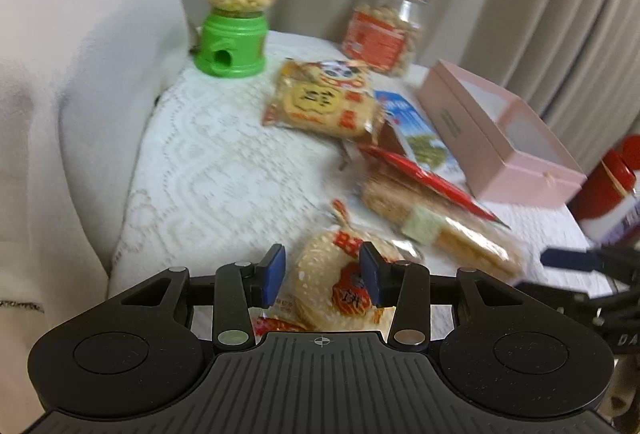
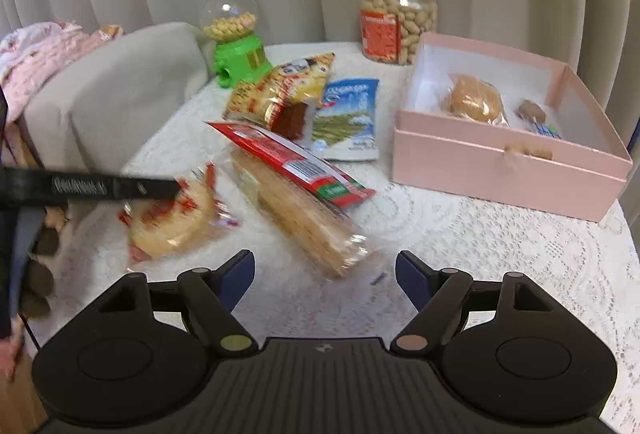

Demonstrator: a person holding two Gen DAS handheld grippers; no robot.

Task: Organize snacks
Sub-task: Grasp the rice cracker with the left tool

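1. Presently, left tongs (image 1: pixel 322 276) straddle a clear packet of round sesame rice crackers (image 1: pixel 332 286) on the white lace-covered table (image 1: pixel 208 170); whether the pads press it cannot be told.
2. Right tongs (image 2: pixel 325 274) stand wide and empty, just short of a long clear sleeve of tan biscuits (image 2: pixel 308 218).
3. Open pink cardboard box (image 2: pixel 508 170) sits right of the pile.

Snack packets (image 2: pixel 292 170) lie mid-desk (image 2: pixel 480 242), the box (image 2: pixel 508 170) to their right. A dispenser (image 2: pixel 236 38) and a jar (image 2: pixel 396 18) stand behind.
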